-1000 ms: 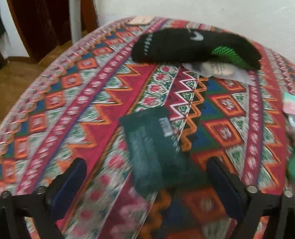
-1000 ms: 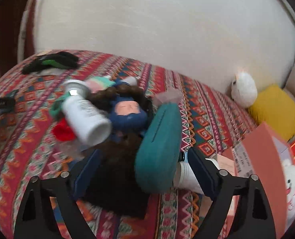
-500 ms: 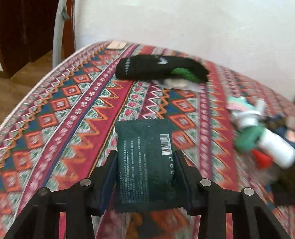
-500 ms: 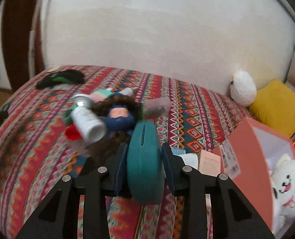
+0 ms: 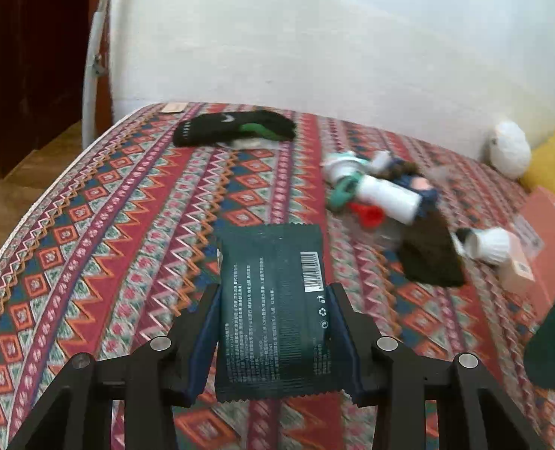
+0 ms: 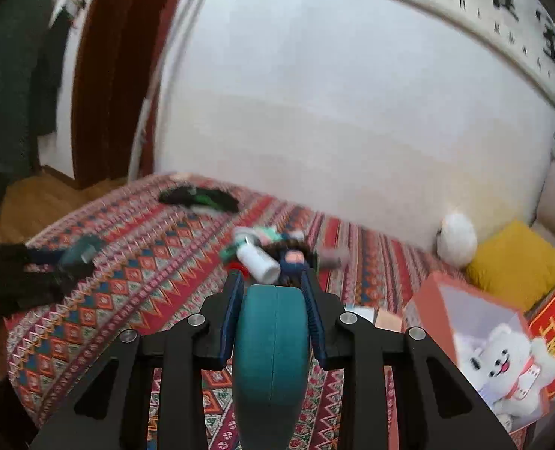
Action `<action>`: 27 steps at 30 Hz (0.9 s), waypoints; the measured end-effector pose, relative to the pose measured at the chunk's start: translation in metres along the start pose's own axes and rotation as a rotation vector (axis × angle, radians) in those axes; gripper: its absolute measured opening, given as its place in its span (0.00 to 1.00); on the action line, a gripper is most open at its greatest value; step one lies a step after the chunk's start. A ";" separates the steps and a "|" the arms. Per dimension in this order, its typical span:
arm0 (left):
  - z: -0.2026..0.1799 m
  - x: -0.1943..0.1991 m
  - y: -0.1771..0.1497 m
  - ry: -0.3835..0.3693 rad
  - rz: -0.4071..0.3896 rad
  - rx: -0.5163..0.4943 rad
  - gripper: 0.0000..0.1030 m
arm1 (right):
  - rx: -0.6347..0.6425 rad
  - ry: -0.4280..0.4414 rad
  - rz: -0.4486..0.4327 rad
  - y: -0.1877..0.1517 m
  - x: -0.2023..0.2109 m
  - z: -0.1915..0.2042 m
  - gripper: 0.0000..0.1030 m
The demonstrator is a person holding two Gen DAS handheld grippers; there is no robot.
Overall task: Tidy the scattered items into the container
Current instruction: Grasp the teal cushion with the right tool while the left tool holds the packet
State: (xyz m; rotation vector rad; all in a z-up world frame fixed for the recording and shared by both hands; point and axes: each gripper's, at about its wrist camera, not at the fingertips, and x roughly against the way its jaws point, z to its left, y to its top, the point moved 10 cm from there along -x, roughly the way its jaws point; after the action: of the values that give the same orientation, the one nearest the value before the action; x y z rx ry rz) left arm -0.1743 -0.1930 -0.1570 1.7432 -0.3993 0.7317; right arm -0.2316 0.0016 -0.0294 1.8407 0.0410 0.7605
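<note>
My left gripper point(image 5: 273, 292) is shut on a dark green packet point(image 5: 271, 300) with a barcode, held above the patterned bedspread point(image 5: 108, 225). My right gripper point(image 6: 273, 281) is shut on a teal oval case point(image 6: 271, 352), lifted over the bed. A pile of scattered items lies mid-bed: a white bottle point(image 5: 390, 193), a red cap point(image 5: 367, 214), a doll with dark hair point(image 5: 423, 187) and a white tube point(image 5: 489, 243). A black and green sock point(image 5: 236, 131) lies near the far edge. The orange box point(image 6: 468, 318) stands open at right, a white plush bear point(image 6: 502, 360) inside it.
A white wall runs behind the bed. A white fluffy ball point(image 6: 457, 240) and a yellow cushion point(image 6: 517, 262) sit at the far right. A dark wooden door point(image 5: 33, 56) and wood floor point(image 5: 11, 187) lie to the left. A small card point(image 5: 174, 107) rests at the bed's far corner.
Both grippers closed, the left on the green packet and the right on the teal case, then rose away from the bed. The pile now sits farther off in both views.
</note>
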 end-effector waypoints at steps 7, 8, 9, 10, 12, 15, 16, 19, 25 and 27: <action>-0.040 0.028 -0.003 -0.031 -0.024 -0.042 0.45 | 0.025 0.004 -0.093 0.016 0.050 0.005 0.32; -0.046 0.031 -0.002 -0.034 -0.028 -0.051 0.45 | 0.028 0.004 -0.106 0.019 0.057 0.005 0.32; -0.051 0.033 -0.002 -0.037 -0.031 -0.061 0.45 | 0.032 0.005 -0.120 0.021 0.064 0.006 0.32; -0.056 0.035 -0.002 -0.046 -0.031 -0.066 0.45 | 0.033 0.003 -0.128 0.022 0.070 0.005 0.32; -0.069 0.038 -0.001 -0.065 -0.032 -0.075 0.45 | 0.027 -0.002 -0.138 0.023 0.076 0.000 0.32; -0.090 0.042 0.002 -0.089 -0.041 -0.099 0.45 | 0.013 -0.012 -0.157 0.024 0.088 -0.010 0.32; -0.098 0.044 0.003 -0.098 -0.044 -0.108 0.45 | 0.008 -0.017 -0.163 0.025 0.091 -0.014 0.32; -0.122 0.048 0.008 -0.127 -0.053 -0.137 0.45 | -0.013 -0.046 -0.182 0.027 0.104 -0.030 0.32; -0.178 0.058 0.017 -0.193 -0.076 -0.209 0.45 | -0.074 -0.096 -0.206 0.029 0.124 -0.071 0.32; -0.196 0.062 0.019 -0.210 -0.084 -0.233 0.45 | -0.096 -0.116 -0.214 0.029 0.131 -0.087 0.32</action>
State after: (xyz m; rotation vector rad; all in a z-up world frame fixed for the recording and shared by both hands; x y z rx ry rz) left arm -0.1923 -0.0064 -0.0712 1.6089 -0.5295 0.4241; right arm -0.1819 0.1116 0.0752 1.7524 0.1226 0.4978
